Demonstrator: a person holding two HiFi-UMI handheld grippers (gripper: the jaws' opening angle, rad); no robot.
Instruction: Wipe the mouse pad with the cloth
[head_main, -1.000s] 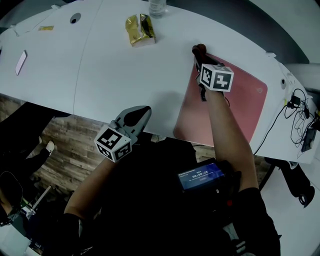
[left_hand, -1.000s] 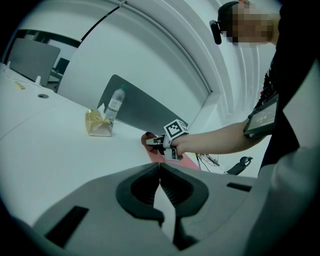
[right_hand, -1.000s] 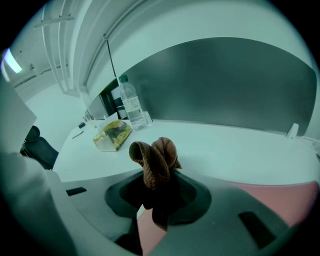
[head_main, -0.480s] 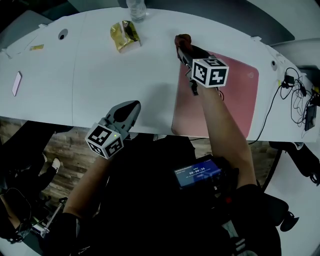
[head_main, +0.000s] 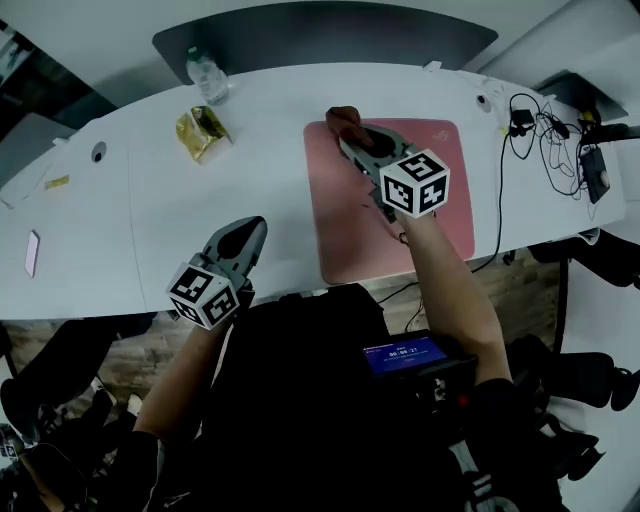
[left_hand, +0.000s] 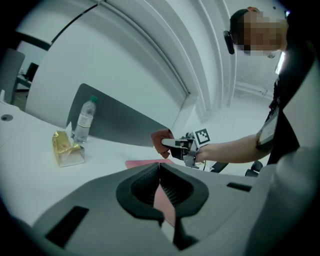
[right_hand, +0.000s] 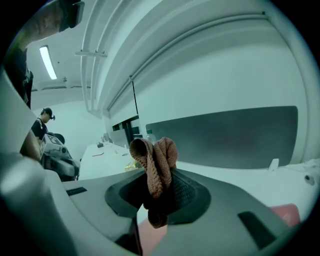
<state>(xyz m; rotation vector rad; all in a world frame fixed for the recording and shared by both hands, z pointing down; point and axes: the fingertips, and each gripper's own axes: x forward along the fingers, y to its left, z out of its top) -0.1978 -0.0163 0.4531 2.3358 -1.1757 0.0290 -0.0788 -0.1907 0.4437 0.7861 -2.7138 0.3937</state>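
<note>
Right gripper (head_main: 352, 136) clamps the bunched brown cloth (head_main: 342, 119) above the flat pink mouse pad's (head_main: 440, 190) 11 o'clock corner, wiping apparently all ahead; left gripper (head_main: 247, 230) sits closed, empty

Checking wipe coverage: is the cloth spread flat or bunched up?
Bunched: the brown cloth is a crumpled wad pinched in the right tool, not spread on the pink mouse pad.

Mouse pad (head_main: 455, 180) pink; cloth (head_main: 345, 120) reddish-brown; table (head_main: 260, 150) white; snack packet (head_main: 203, 133) gold.
</note>
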